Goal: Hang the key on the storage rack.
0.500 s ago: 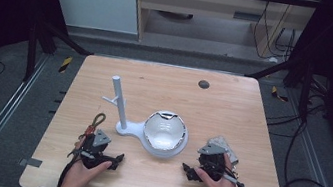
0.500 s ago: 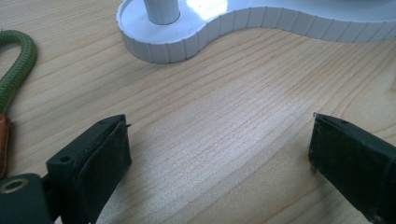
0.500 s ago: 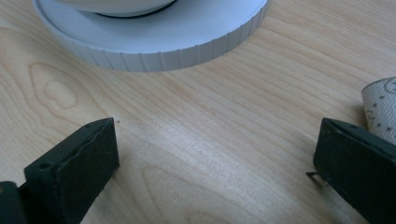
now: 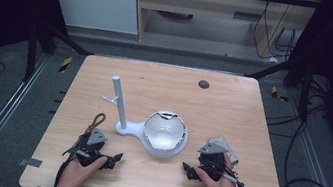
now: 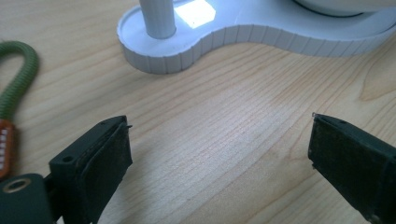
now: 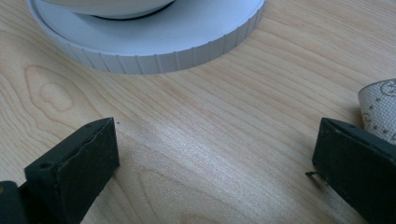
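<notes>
Two claws rest low on the wooden bench (image 4: 252, 112), one at each near corner, each in a person's hand. Left claw (image 4: 112, 158): jaws spread wide, nothing between them, bare wood under the gap; a green looped cord (image 4: 98, 119) lies just beside it on the far side. Right claw (image 4: 188, 170): jaws likewise spread wide and empty; a pale patterned cloth (image 4: 225, 147) lies touching or just behind it, its edge showing at the right of the right gripper view (image 6: 380, 109).

One white stand (image 4: 134, 129), flat ribbed base, sits between the claws and slightly farther off. An upright white post (image 4: 118, 101) with a short side peg rises from its left lobe. A white bowl (image 4: 163, 131), glossy inside, sits on its round right lobe. Both claws are near the base and apart from it.
</notes>
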Demonstrator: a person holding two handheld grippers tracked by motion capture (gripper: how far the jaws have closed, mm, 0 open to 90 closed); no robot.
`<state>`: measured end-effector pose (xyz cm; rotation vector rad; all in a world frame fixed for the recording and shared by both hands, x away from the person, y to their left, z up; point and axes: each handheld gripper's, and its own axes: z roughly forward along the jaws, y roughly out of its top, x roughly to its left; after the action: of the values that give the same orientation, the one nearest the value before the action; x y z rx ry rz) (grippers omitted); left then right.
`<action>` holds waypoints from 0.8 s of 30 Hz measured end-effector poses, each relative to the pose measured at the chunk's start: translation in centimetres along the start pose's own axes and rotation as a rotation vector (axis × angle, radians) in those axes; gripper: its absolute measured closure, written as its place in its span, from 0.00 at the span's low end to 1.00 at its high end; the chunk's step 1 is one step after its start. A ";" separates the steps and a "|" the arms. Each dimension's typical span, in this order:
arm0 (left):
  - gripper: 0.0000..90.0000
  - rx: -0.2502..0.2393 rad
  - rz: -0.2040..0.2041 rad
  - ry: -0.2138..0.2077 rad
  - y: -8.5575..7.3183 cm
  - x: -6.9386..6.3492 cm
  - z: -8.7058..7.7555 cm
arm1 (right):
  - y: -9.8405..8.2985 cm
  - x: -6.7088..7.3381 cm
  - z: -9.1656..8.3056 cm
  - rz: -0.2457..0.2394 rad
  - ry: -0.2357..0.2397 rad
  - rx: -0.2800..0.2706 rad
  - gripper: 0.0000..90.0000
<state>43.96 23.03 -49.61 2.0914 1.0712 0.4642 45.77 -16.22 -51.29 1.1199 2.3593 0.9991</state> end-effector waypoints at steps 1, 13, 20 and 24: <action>0.06 0.002 0.002 0.012 0.1 0.2 -0.3 | 0.0 0.0 0.0 -0.001 0.002 0.000 0.01; 0.08 0.138 -0.045 0.151 2.5 5.4 -2.5 | 0.0 0.0 0.0 0.002 -0.003 0.000 0.01; 0.11 0.238 -0.077 0.174 3.2 7.7 -3.0 | -0.1 0.1 0.0 0.003 -0.004 -0.001 0.01; 0.15 0.275 -0.070 0.181 3.8 8.1 -3.1 | -0.1 0.1 0.0 0.003 -0.005 -0.001 0.01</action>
<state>48.93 29.44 -44.81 2.2735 1.3745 0.5025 45.68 -16.22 -51.30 1.1246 2.3540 0.9975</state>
